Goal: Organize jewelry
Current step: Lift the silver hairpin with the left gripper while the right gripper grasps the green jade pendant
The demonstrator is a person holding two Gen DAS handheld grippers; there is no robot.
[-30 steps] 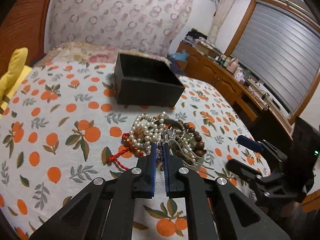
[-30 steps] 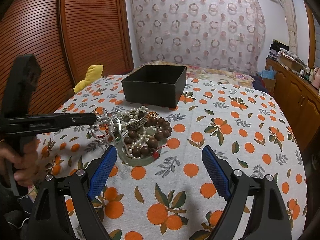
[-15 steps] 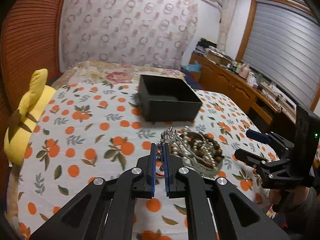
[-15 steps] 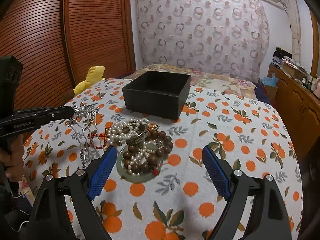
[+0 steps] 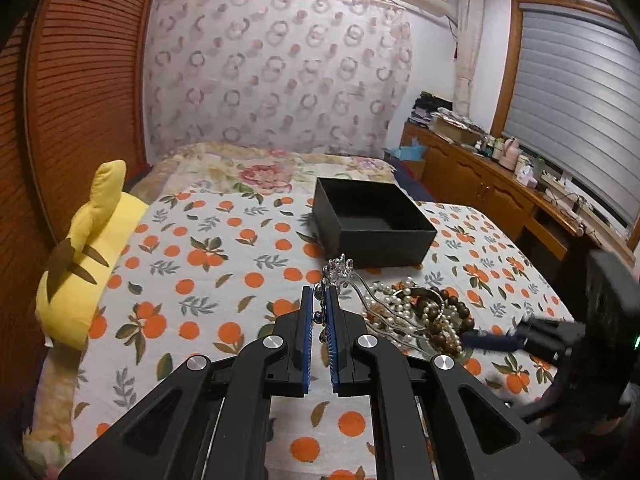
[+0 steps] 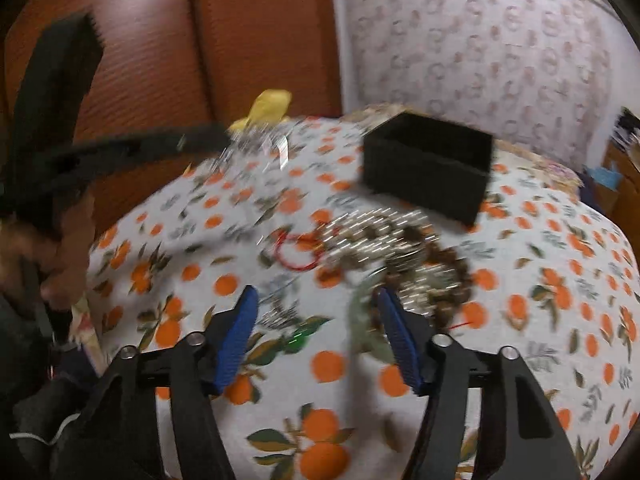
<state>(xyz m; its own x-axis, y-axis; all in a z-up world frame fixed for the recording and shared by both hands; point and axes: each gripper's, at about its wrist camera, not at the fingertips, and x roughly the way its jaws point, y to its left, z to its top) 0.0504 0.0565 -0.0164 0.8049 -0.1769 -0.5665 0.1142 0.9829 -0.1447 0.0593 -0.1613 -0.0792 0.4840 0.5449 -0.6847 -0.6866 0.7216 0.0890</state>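
Note:
My left gripper (image 5: 319, 300) is shut on a silver chain necklace (image 5: 340, 270) and holds it above the orange-print cloth, in front of the open black box (image 5: 372, 222). The necklace trails down to the jewelry pile (image 5: 420, 316) of pearls, brown beads and a green bangle. In the blurred right wrist view my right gripper (image 6: 318, 300) is open and empty, low over the near edge of the pile (image 6: 400, 256), with a red cord (image 6: 296, 248) beside it. The left gripper with the necklace (image 6: 256, 144) shows at upper left, the box (image 6: 428, 164) beyond.
A yellow plush toy (image 5: 84, 240) lies at the bed's left edge by the wooden sliding doors. A wooden cabinet (image 5: 500, 196) with clutter runs along the right under the window. The orange-print cloth (image 5: 200, 280) covers the bed.
My left gripper has lifted the silver necklace up and away from the pile. My right gripper has swung down and left, close to the pile, with its jaws narrower.

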